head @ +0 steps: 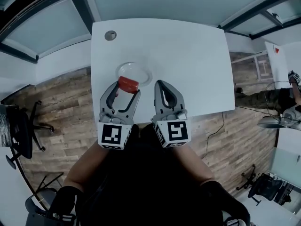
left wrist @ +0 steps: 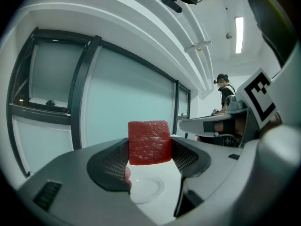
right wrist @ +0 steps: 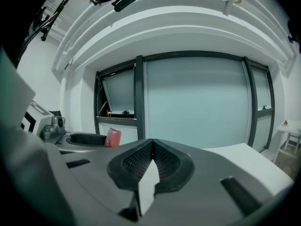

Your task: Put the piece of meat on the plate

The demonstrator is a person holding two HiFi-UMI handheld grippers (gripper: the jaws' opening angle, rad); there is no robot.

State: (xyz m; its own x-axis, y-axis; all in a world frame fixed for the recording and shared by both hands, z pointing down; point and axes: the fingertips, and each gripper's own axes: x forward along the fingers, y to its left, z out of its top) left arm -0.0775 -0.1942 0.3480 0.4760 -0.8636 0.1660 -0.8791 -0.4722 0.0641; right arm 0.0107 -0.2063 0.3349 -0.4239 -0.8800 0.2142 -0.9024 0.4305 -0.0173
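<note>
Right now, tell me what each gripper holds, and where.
Left gripper clamps the meat by its two opposite sides. Right gripper is shut, holding nothing.

plate (head: pixel 146 70) partly behind meat (head: pixel 127 84), person (head: pixel 275 98) cut by edge

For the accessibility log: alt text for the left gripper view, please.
The left gripper is shut on a red piece of meat, with a white plate on the table below it. Frosted glass panels fill the background.

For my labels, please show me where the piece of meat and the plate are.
piece of meat (left wrist: pixel 149 142), left gripper view, middle of its red face
plate (left wrist: pixel 146 190), left gripper view, its bare middle
</note>
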